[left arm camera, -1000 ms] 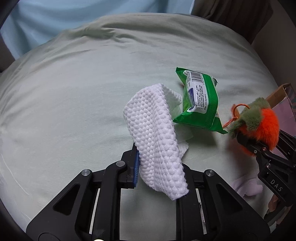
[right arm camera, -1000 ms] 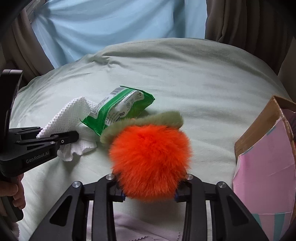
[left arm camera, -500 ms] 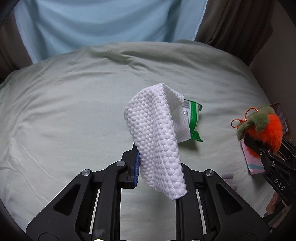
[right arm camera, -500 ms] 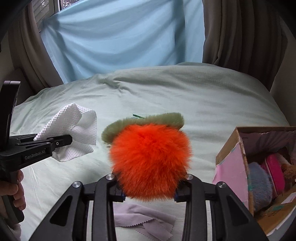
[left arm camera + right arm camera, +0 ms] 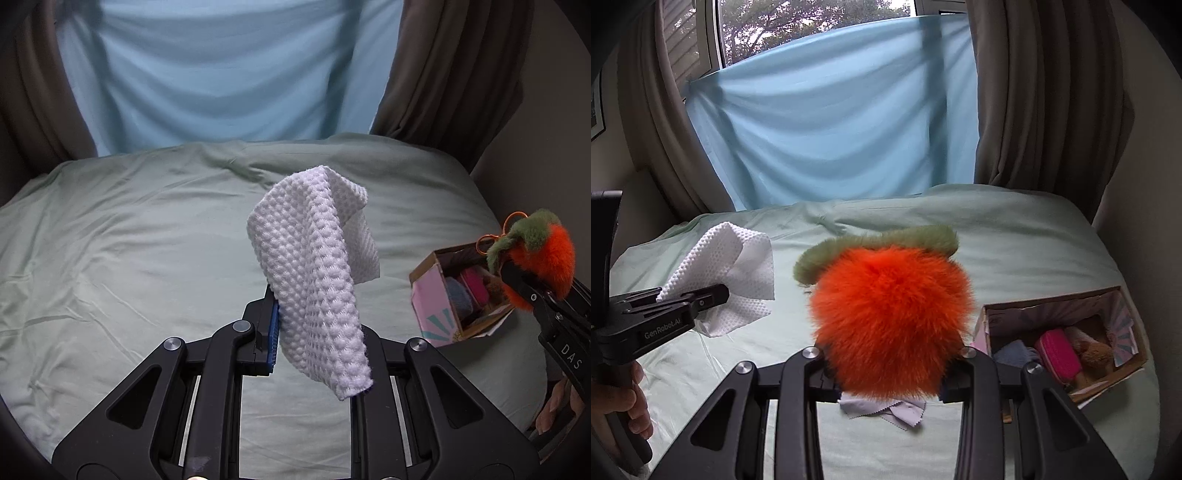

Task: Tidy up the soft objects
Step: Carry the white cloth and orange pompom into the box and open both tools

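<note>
My left gripper (image 5: pixel 317 332) is shut on a white waffle-textured cloth (image 5: pixel 314 266) and holds it up above the pale green bed; the cloth drapes over the fingers. It also shows in the right wrist view (image 5: pixel 731 269). My right gripper (image 5: pixel 890 373) is shut on a fluffy orange plush with a green top (image 5: pixel 890 314), held in the air. In the left wrist view the plush (image 5: pixel 539 251) hangs above an open cardboard box (image 5: pixel 436 295).
The box (image 5: pixel 1123 373) sits on the bed at the right and holds a pink item (image 5: pixel 1058 352), a blue soft item (image 5: pixel 1015 352) and a brown plush (image 5: pixel 1095 352). A lilac cloth (image 5: pixel 886 408) lies on the bed (image 5: pixel 1015 240) under the right gripper. Curtains hang behind.
Both grippers have risen well above the bed with their loads. The green packet has dropped out of view. The open box has come into view at the right.
</note>
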`<state>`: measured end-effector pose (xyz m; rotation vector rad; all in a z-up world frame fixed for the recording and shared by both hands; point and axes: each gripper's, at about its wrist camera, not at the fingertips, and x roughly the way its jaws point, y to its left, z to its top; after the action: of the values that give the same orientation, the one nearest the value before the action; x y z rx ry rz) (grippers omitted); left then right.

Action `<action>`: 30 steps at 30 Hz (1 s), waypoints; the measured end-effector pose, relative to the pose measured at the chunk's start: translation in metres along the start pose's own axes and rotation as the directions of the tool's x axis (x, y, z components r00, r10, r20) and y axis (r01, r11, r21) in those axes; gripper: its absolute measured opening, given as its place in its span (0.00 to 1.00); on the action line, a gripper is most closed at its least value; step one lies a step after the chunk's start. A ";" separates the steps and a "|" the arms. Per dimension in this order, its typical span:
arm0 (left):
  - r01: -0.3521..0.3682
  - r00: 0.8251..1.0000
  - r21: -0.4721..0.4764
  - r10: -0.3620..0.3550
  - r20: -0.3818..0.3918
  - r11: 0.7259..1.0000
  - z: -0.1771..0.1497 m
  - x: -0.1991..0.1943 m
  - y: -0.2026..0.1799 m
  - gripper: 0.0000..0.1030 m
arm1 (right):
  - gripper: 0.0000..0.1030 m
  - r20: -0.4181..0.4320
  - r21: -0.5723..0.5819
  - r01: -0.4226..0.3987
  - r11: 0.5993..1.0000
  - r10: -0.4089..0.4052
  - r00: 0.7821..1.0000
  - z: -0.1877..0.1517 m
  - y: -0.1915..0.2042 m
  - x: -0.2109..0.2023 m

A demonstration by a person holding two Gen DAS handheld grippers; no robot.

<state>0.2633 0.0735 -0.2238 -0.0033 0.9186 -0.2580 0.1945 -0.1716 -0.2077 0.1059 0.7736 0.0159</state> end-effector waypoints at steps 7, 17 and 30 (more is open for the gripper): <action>0.058 0.998 0.027 -0.059 0.022 0.998 0.008 -0.043 -0.062 0.13 | 0.31 0.010 0.035 0.045 0.998 -0.045 0.999 0.019 -0.037 -0.062; 0.118 0.993 0.049 -0.118 0.007 0.992 0.009 -0.056 -0.176 0.13 | 0.31 -0.023 0.112 0.082 0.990 -0.080 0.997 0.026 -0.124 -0.097; 0.107 0.992 -0.016 -0.107 -0.066 0.994 -0.004 0.013 -0.305 0.13 | 0.31 -0.117 0.069 0.071 0.995 -0.063 0.991 0.019 -0.247 -0.062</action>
<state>0.2012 -0.2249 -0.2020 -0.0559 0.9878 -0.3537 0.1572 -0.4226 -0.1762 0.1496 0.8920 -0.0711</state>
